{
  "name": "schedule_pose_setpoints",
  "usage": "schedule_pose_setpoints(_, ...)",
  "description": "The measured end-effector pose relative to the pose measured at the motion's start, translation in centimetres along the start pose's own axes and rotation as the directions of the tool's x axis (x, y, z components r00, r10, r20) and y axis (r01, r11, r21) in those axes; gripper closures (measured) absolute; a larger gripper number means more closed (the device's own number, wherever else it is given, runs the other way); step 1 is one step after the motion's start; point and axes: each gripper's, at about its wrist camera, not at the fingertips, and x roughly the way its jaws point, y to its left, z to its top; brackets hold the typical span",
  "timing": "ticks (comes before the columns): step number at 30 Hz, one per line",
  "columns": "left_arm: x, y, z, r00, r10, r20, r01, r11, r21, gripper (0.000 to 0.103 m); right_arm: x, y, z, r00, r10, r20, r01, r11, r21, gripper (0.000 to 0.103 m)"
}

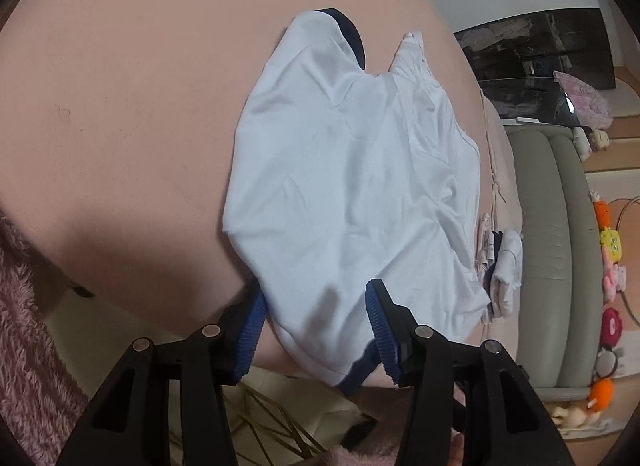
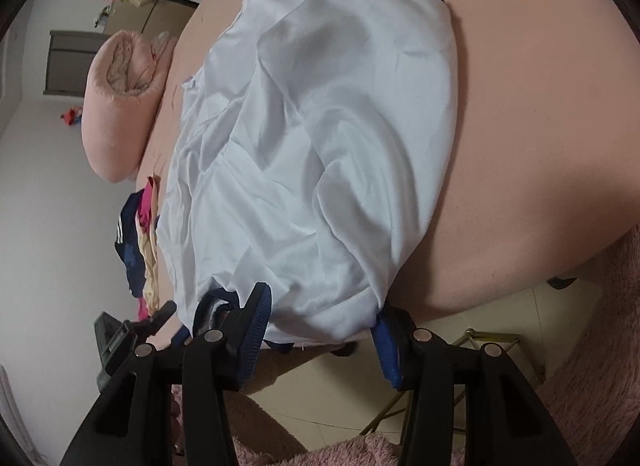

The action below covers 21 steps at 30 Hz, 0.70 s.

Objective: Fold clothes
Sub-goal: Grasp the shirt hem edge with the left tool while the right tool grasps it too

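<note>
1. A white shirt (image 1: 352, 169) with navy trim is lying rumpled on a pink bed (image 1: 120, 105), its near edge hanging between both tools.
2. The left gripper (image 1: 316, 330) and right gripper (image 2: 320, 330) are straddling that edge, jaws half open; actual clamping cannot be told.
3. Judgement: both should be pinching the trim evenly before lifting.
4. No containers are showing.

Home bedroom: pink bed (image 1: 120, 105), rolled quilt (image 2: 120, 105), plush toys (image 1: 610, 250), clothes pile (image 2: 140, 250).
</note>
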Motion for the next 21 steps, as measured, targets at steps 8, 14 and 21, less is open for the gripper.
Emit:
schedule_pose_setpoints(8,0.7,-3.5,1.9,0.995,0.055,0.081,-0.065,0.989,0.130,0.099,-2.6,2.5,3.7,0.995,0.001,0.104,0.012,0.992,-0.126,0.096)
schedule_pose_setpoints(14,2.3,-0.7,1.0,0.997,0.071,0.018,-0.072,0.995,0.066,0.098,-0.1,1.8,2.4,0.978,-0.202,0.055,0.208,0.966,-0.152,0.094)
schedule_pose_setpoints(21,0.2,-2.9,2.4,0.997,-0.053,0.048,0.045,0.986,0.161,0.099,-0.4,4.0,2.8,0.990,-0.111,0.088,0.128,0.967,-0.220,0.096)
